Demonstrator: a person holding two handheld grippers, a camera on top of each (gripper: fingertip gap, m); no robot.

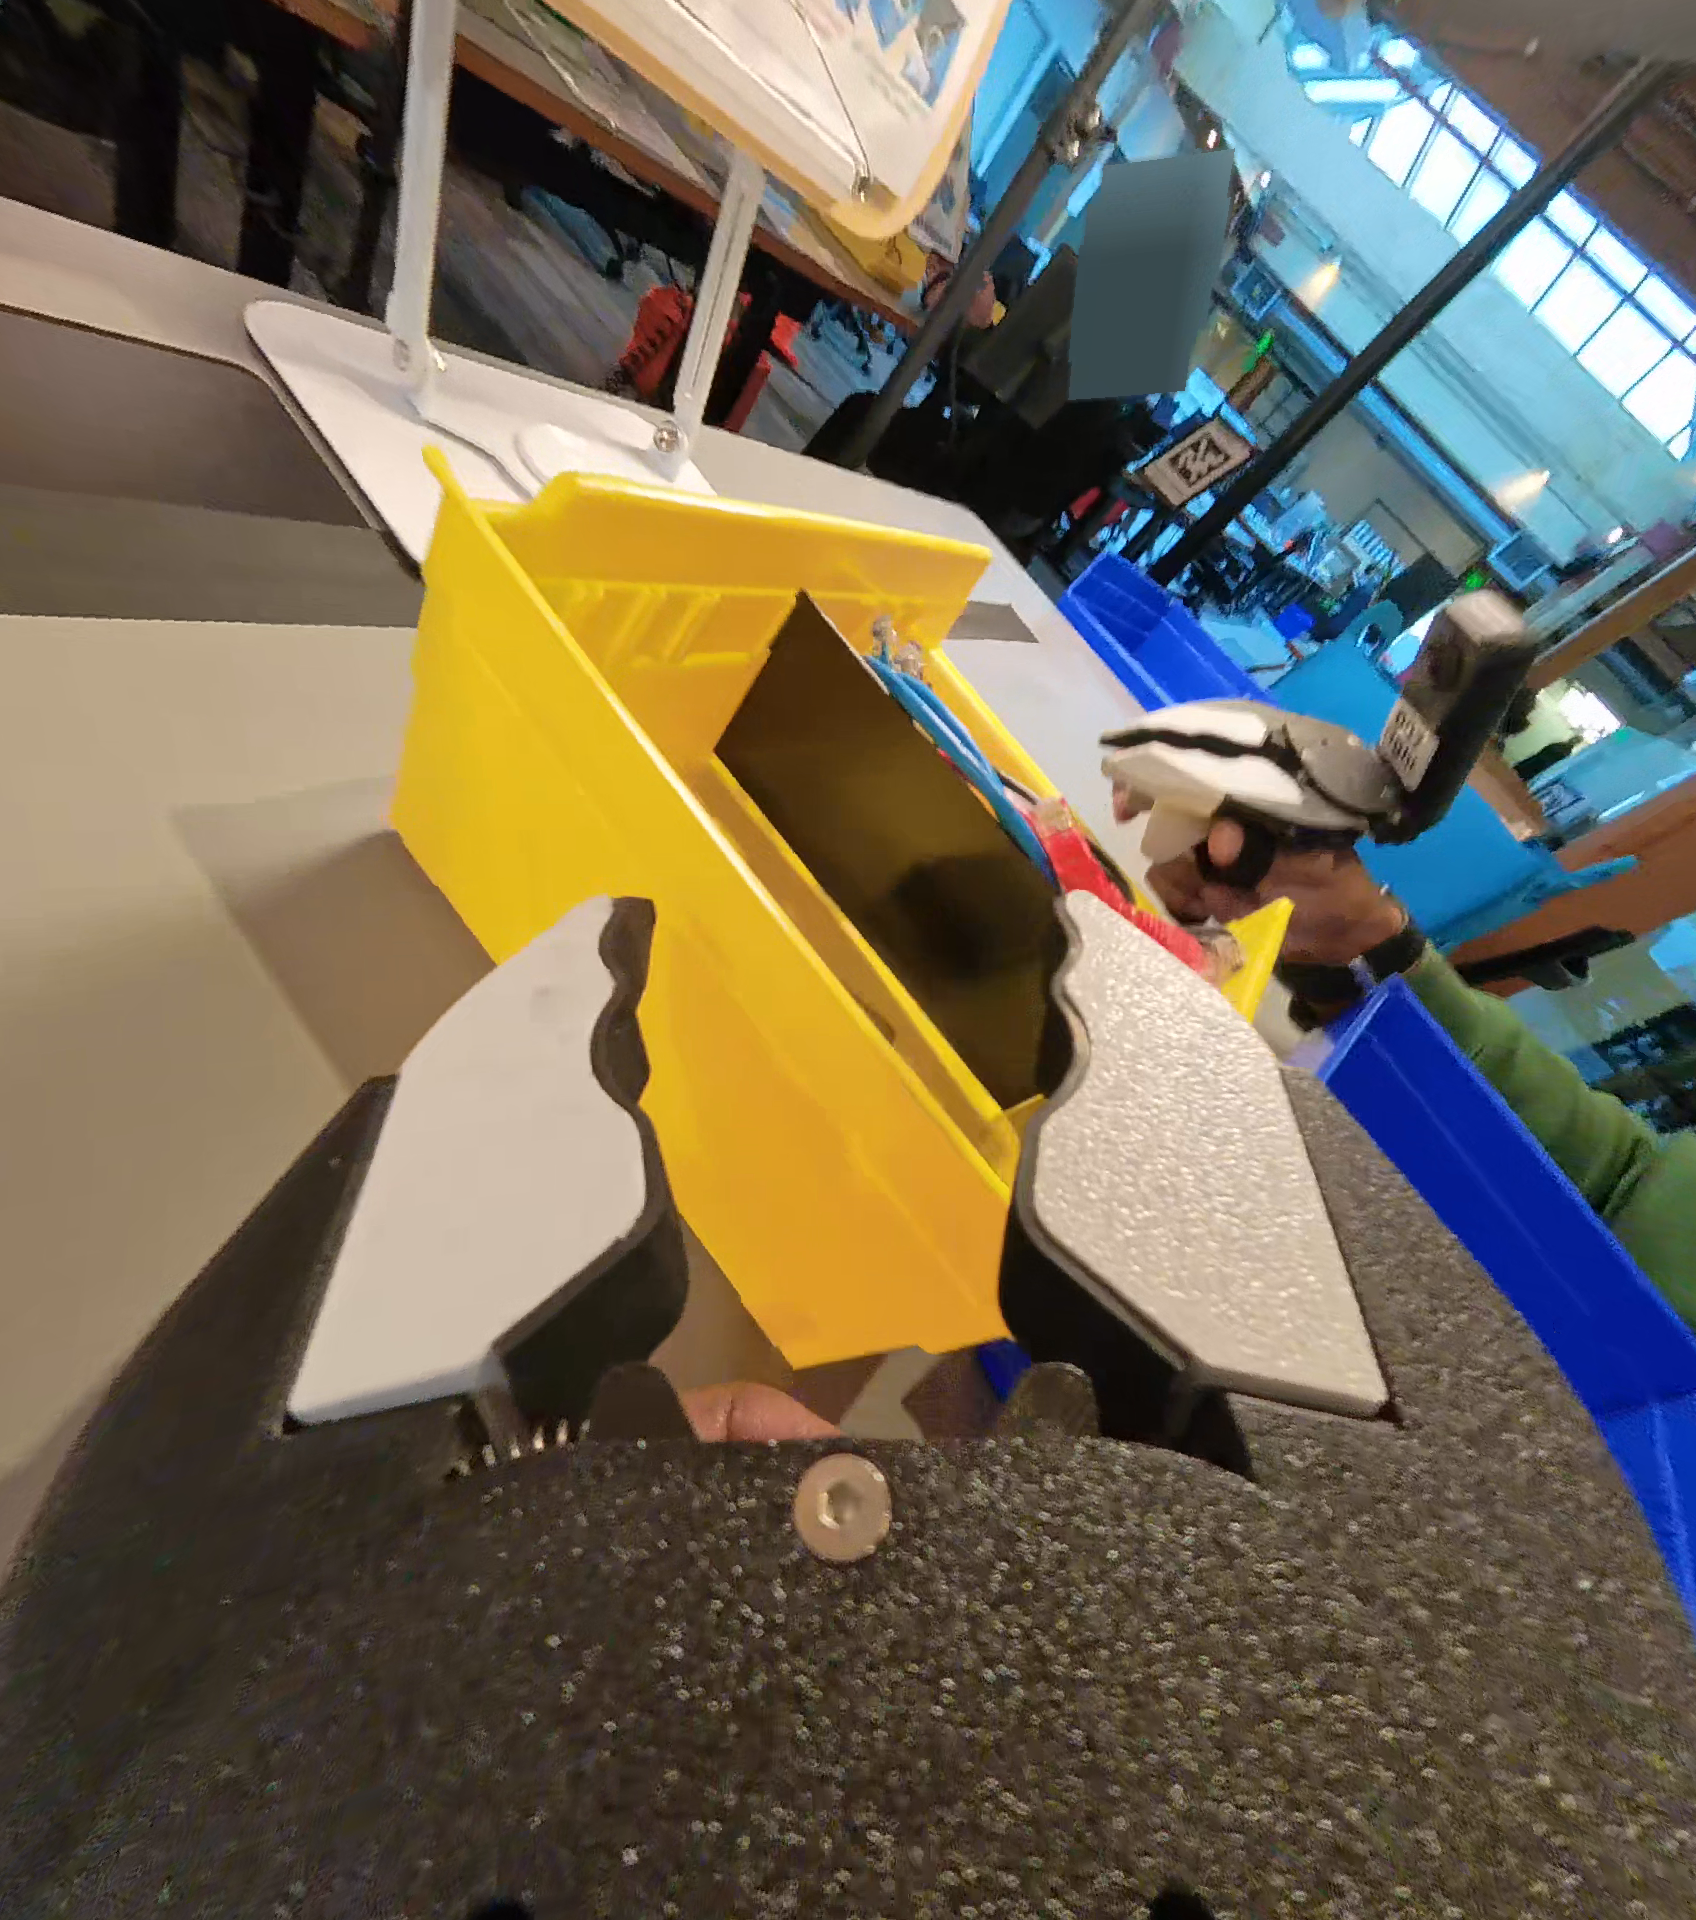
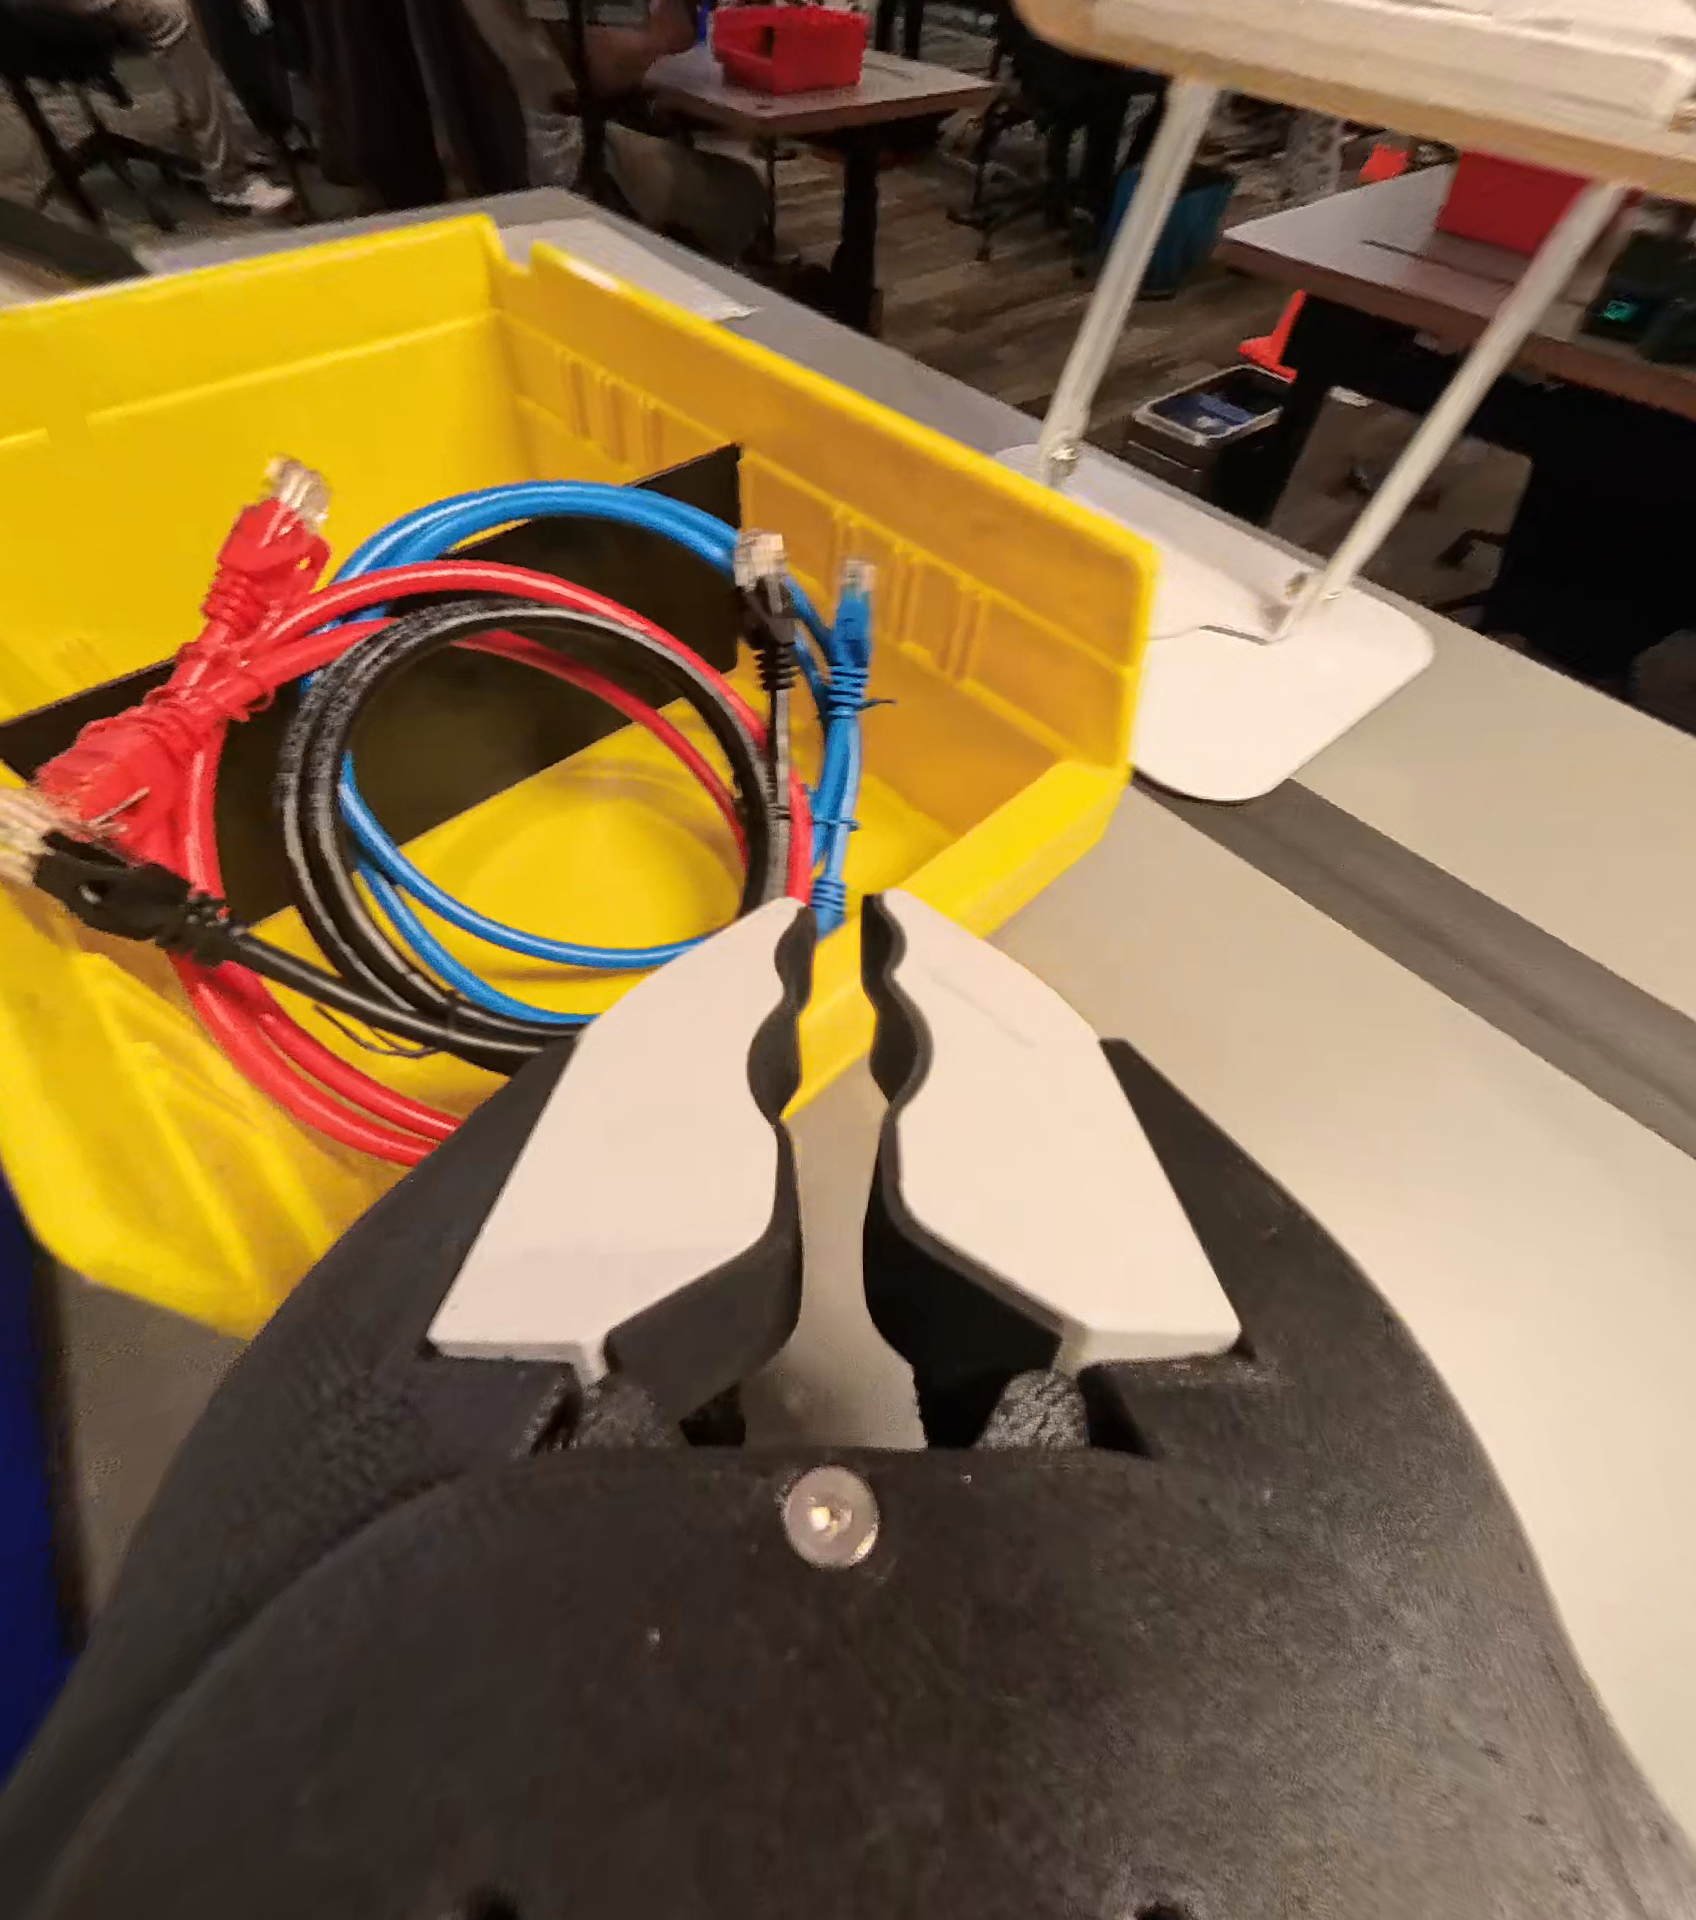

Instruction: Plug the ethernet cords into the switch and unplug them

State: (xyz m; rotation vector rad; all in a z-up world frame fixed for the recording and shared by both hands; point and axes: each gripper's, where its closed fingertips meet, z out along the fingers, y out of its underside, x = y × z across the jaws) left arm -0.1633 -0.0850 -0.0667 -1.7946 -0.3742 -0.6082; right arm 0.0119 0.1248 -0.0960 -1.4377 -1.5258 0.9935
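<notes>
- Right wrist view has your cords front and centre: the red cord (image 2: 231,665), black cord (image 2: 324,790) and blue cord (image 2: 553,935) are all coiled together inside the yellow bin (image 2: 979,644), leaning on a black divider (image 2: 615,561) that runs across it.
- No switch anywhere in either view, so I'd say you're at the very start, just going in to grab a cord. Nothing's plugged yet.
- Your right gripper (image 2: 836,914) isn't holding anything; its jaws sit nearly together with only a thin gap. It's above the bin's near corner, with the blue loop just past the tips.
- Next move, I reckon: open those jaws, dip into the bin and pinch a cord just behind a plug. The blue plug (image 2: 854,613) and black plug (image 2: 759,571) stick up by the far wall and look easiest. The cords are tangled, so expect the others to drag along.
- Left wrist view shows your left gripper (image 1: 854,935) with jaws spread wide and empty, lined up on the bin's end, divider showing between the tips.
- Bin sits on the grey table (image 2: 1343,1143), with a white stand (image 2: 1270,675) behind it and a blue bin (image 1: 1509,1226) to its side.
</notes>
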